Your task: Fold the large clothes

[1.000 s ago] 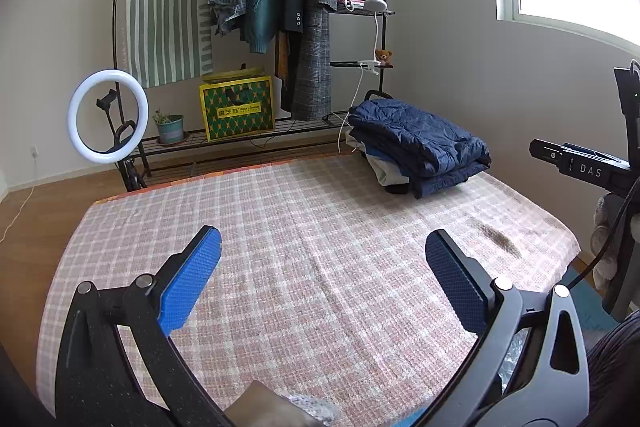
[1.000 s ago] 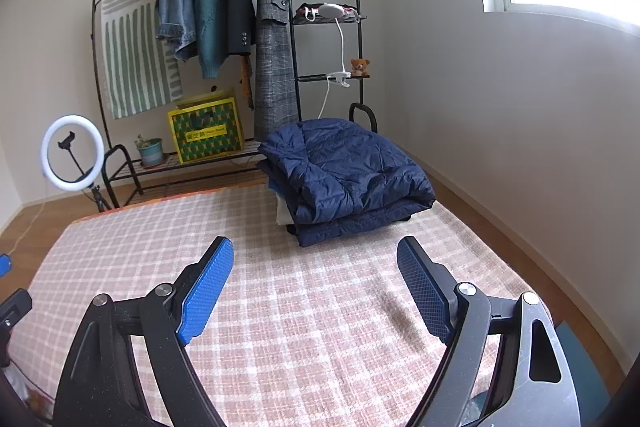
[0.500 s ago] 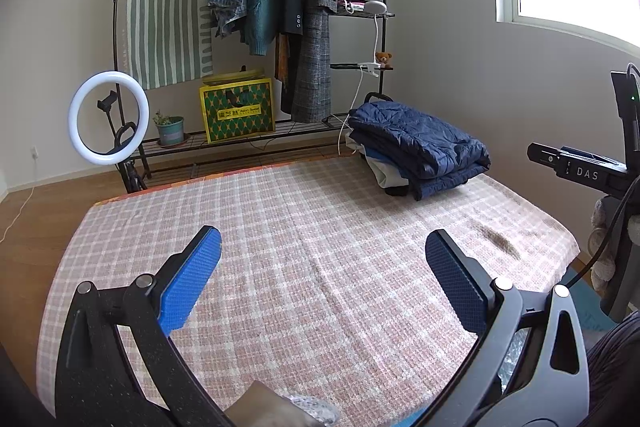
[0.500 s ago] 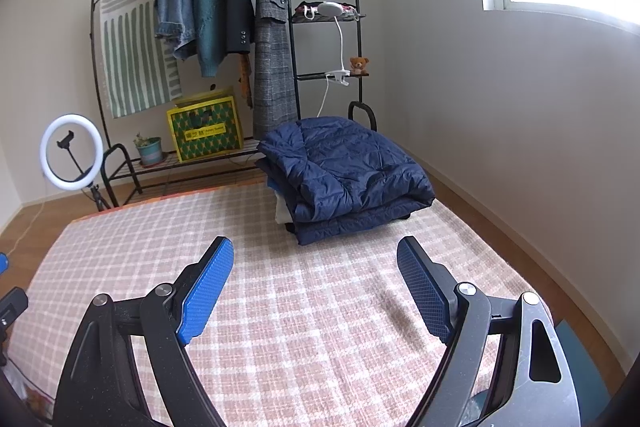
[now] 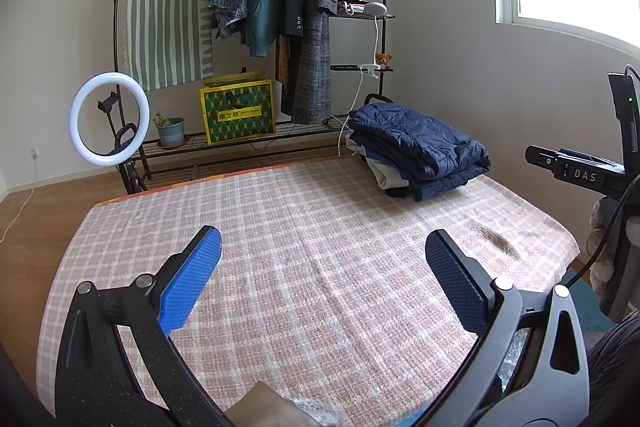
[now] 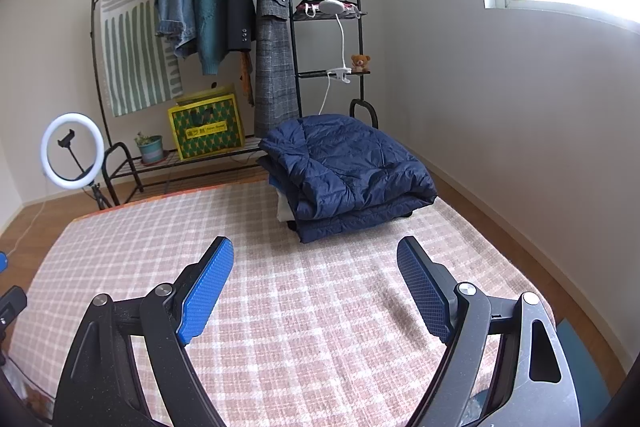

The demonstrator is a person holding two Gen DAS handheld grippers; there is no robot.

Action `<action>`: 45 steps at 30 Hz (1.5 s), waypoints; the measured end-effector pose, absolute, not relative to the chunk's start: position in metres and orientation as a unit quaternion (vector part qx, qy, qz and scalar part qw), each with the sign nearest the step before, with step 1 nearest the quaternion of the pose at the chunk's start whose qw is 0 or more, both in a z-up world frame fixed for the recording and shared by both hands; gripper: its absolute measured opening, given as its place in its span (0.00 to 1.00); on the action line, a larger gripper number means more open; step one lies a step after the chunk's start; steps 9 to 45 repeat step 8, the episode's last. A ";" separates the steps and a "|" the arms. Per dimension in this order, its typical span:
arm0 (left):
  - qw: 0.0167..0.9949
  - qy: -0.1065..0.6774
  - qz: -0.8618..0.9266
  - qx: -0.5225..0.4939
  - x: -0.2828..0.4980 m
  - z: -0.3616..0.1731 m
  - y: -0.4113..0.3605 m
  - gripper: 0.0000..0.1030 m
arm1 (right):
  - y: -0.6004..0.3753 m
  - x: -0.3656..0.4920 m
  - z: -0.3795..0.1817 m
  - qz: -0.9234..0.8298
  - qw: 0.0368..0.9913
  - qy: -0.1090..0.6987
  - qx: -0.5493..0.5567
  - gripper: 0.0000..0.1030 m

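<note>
A folded navy puffer jacket (image 5: pixel 420 143) lies on top of a small stack of folded clothes at the far right corner of the pink plaid bed cover (image 5: pixel 304 235). It also shows in the right wrist view (image 6: pixel 348 167). My left gripper (image 5: pixel 320 267) is open and empty above the near middle of the cover. My right gripper (image 6: pixel 316 271) is open and empty, a short way in front of the jacket stack. The right gripper's body (image 5: pixel 580 171) shows at the right edge of the left wrist view.
A black clothes rack (image 6: pixel 240 27) with several hanging coats stands behind the bed. It holds a yellow box (image 6: pixel 206 129), a potted plant (image 6: pixel 151 147) and a clip lamp (image 6: pixel 332 7). A ring light (image 6: pixel 72 151) stands at left. A wall (image 6: pixel 520 107) runs along the right.
Both grippers stay open and empty. The views have shifted only slightly; the jacket stack has not moved.
</note>
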State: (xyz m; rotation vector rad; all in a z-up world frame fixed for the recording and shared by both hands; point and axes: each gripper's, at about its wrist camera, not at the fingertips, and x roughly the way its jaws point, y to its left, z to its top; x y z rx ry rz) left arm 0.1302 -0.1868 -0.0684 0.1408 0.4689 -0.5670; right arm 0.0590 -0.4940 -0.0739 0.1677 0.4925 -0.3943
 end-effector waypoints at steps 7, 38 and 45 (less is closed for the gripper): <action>0.932 0.224 -0.276 0.070 0.139 -0.062 -0.189 1.00 | -0.493 0.059 -0.075 -0.193 0.947 0.244 0.085 0.82; 0.932 0.227 -0.275 0.070 0.142 -0.063 -0.191 1.00 | -0.492 0.059 -0.076 -0.194 0.946 0.245 0.086 0.82; 0.932 0.227 -0.275 0.070 0.142 -0.063 -0.191 1.00 | -0.492 0.059 -0.076 -0.194 0.946 0.245 0.086 0.82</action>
